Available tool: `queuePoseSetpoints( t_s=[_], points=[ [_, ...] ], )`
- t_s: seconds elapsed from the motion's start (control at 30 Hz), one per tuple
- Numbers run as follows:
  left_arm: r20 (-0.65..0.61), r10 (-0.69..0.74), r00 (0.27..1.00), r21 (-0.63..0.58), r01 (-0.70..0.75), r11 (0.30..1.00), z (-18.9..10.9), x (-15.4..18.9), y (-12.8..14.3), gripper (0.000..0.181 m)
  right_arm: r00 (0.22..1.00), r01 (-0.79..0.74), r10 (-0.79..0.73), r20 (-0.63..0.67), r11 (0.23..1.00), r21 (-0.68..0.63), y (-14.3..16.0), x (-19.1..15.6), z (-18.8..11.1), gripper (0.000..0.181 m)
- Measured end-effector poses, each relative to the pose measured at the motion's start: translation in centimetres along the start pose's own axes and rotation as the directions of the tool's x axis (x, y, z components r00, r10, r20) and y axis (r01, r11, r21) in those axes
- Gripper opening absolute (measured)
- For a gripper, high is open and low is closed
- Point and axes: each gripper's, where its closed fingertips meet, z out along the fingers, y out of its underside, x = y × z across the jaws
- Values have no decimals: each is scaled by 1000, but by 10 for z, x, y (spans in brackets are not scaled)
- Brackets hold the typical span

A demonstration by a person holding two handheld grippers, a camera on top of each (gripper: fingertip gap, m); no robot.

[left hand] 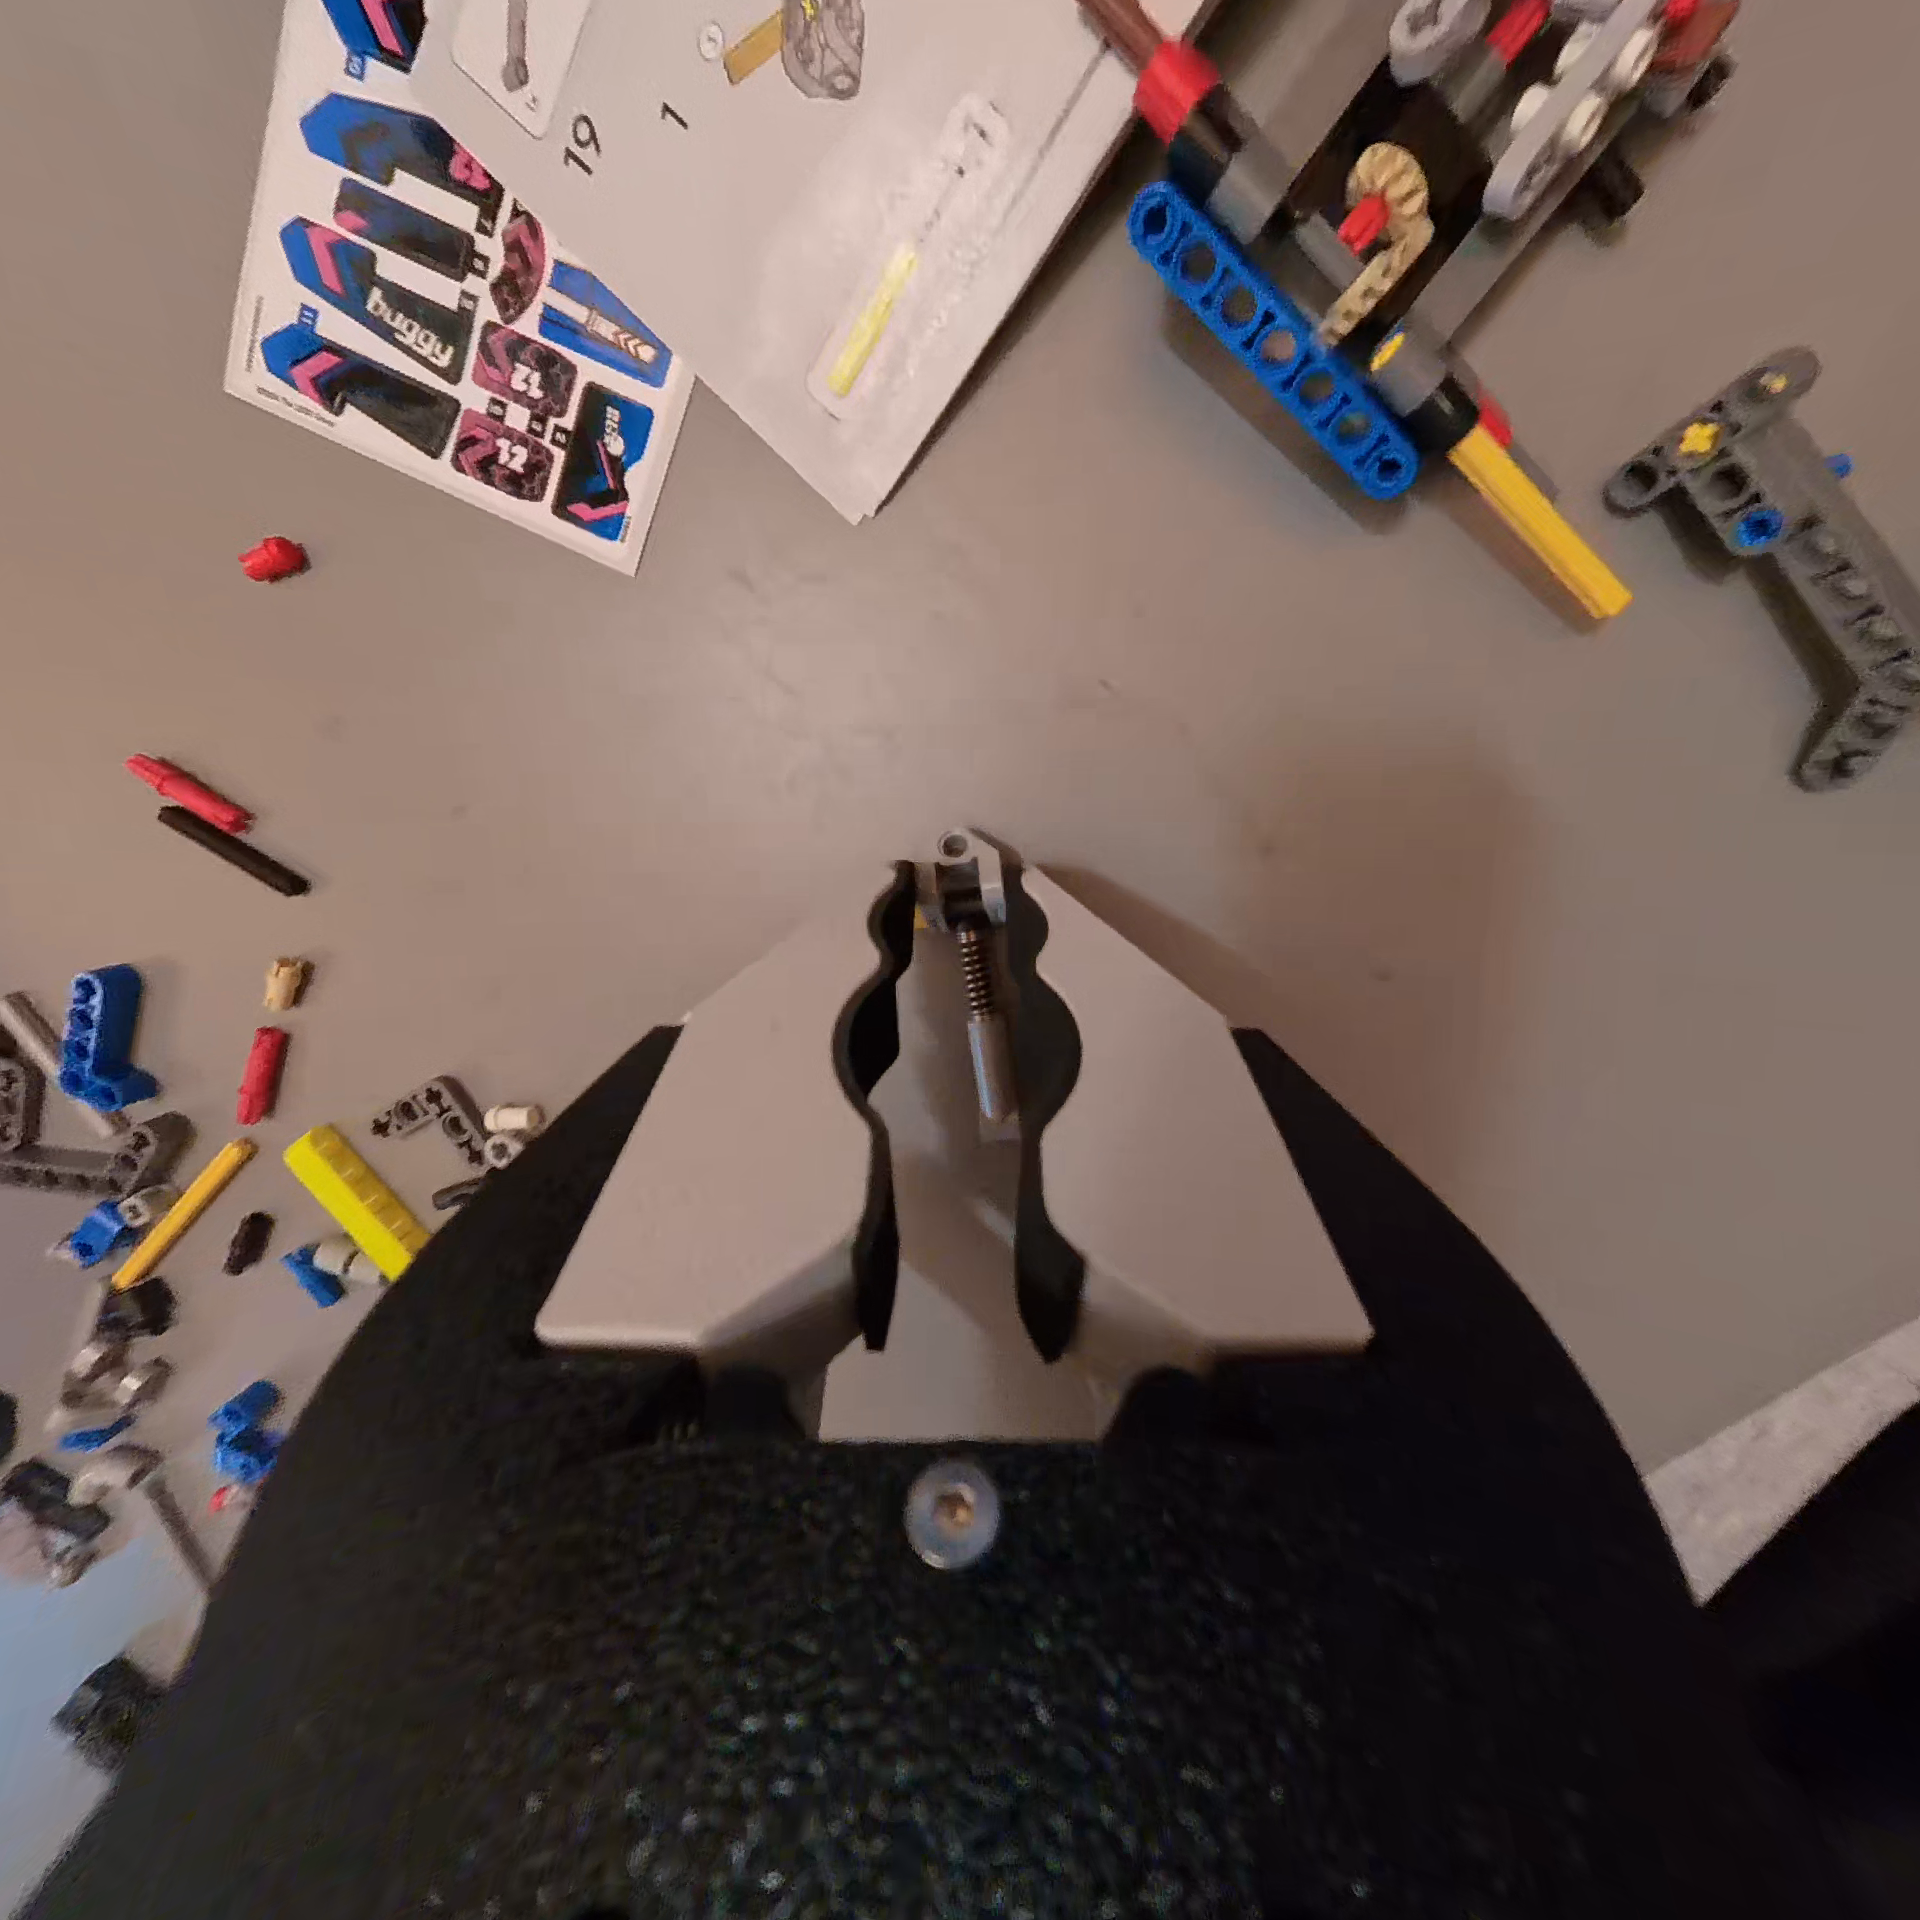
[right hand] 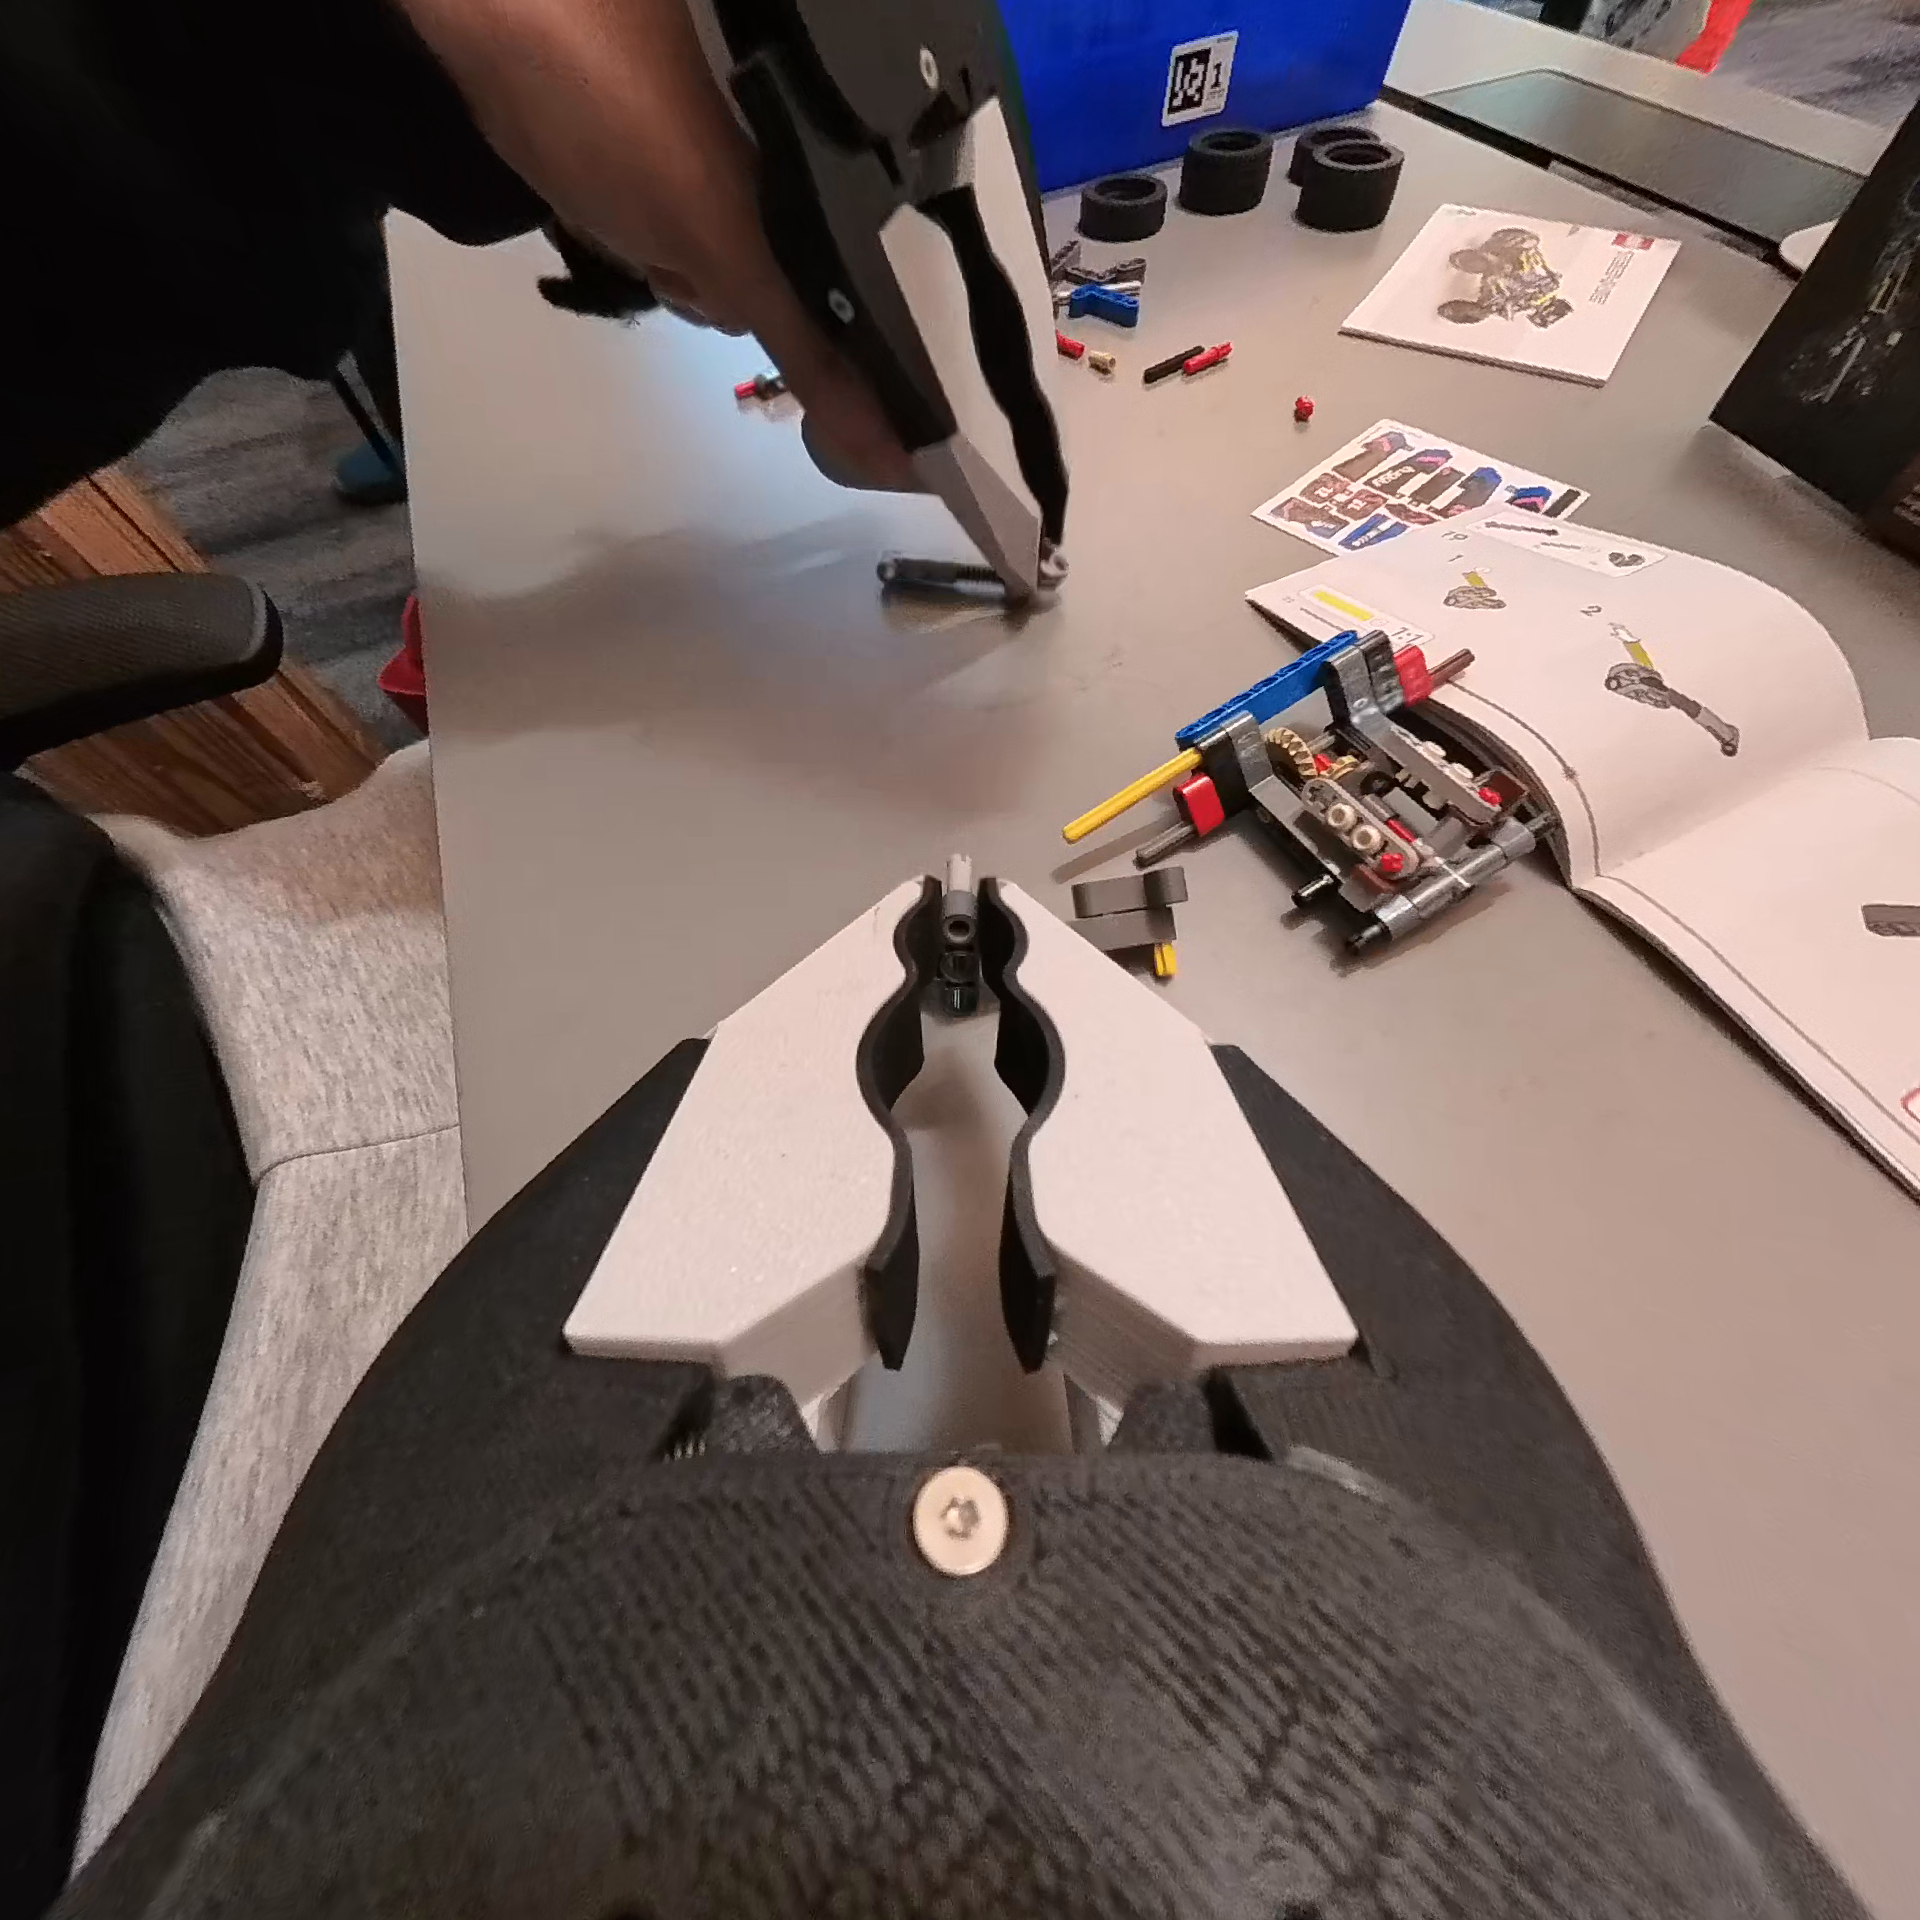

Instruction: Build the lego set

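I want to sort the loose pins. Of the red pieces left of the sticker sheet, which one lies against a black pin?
The long red pin, touching the black pin; the other red pieces lie alone.

We see soft, even indoor light on the grey table [left hand: 1143, 675], with a warm reddish cast and a diffuse shadow beside the left hand-held gripper [left hand: 951, 883]. In the right wrist view a pale sheen glazes the table near its far-left edge. Wide-angle distortion bows both frames' margins. Loose bricks [left hand: 156, 1195] toward the table's left edge smear with motion blur; the near housings sit out of focus.
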Motion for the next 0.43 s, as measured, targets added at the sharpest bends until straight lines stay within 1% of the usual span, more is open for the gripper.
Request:
queuePoseSetpoints(
  t_s=[0.07, 0.1, 0.17, 0.2, 0.27, 0.3, 0.33, 0.37, 0.43],
  points=[
    [-75, -49, 996, 86, 55, 995, -7, 4, -10, 13, 1000, -11, 11, -5, 1000, 15, -1, 4, -4, 6],
    [-138, -77, 987, 146, 97, 985, -12, 9, -17, 13, 1000, -21, 21, -2, 999, 27, -2, 5, -6, 5],
    [-318, -99, 943, 299, 199, 933, -30, 23, -38, 13, 999, -43, 43, 5, 997, 64, -6, 8, -11, 5],
    [-415, -82, 906, 383, 255, 888, -42, 30, -50, 13, 998, -57, 56, 15, 995, 80, -7, 8, -14, 5],
    [-570, -7, 822, 530, 374, 761, -70, 43, -69, 13, 997, -77, 73, 34, 991, 111, -11, 9, -17, 5],
    [-628, 29, 777, 572, 436, 694, -81, 47, -76, 14, 996, -83, 78, 46, 989, 122, -12, 8, -18, 5],
    [-688, 62, 723, 581, 498, 644, -89, 52, -78, 13, 995, -93, 85, 60, 987, 134, -14, 7, -19, 5],
    [-755, 96, 648, 559, 561, 611, -95, 58, -79, 14, 992, -105, 93, 82, 983, 152, -16, 5, -21, 5],
    [-864, 160, 478, 478, 677, 559, -107, 70, -81, 14, 982, -133, 100, 162, 970, 202, -24, -4, -24, 5]
  ],
)
